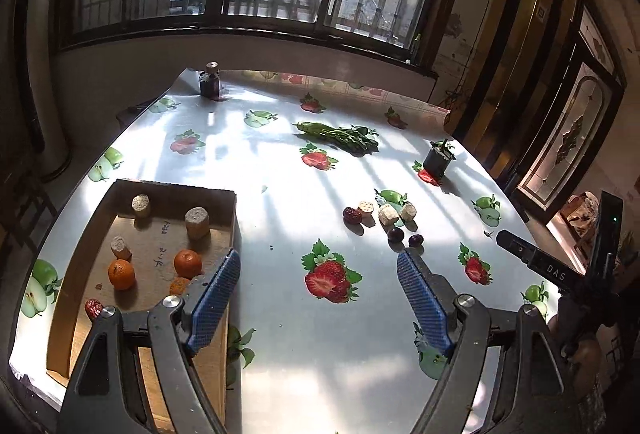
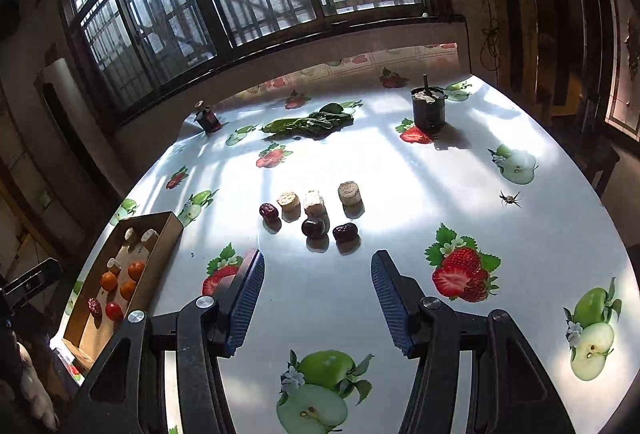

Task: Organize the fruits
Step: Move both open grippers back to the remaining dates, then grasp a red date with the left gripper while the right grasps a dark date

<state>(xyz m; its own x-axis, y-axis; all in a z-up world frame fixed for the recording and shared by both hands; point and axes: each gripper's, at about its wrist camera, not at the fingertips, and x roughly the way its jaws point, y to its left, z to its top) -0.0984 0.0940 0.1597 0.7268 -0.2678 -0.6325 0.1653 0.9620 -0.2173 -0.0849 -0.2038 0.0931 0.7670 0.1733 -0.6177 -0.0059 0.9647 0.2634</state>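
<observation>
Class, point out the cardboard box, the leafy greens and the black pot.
cardboard box (image 1: 168,190), left wrist view, far wall.
leafy greens (image 2: 308,124), right wrist view, middle of bundle.
black pot (image 2: 428,112), right wrist view, side wall.

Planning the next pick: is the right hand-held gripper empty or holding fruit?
Empty. The right hand-held gripper has open jaws with only the tablecloth between them.

My right gripper (image 2: 318,298) hangs over the table (image 2: 400,170), jaws apart and empty. Ahead lie a dark plum (image 2: 313,227), two red dates (image 2: 268,211) and three cork-like pieces (image 2: 349,191); the cardboard box (image 2: 160,234) sits left.
</observation>
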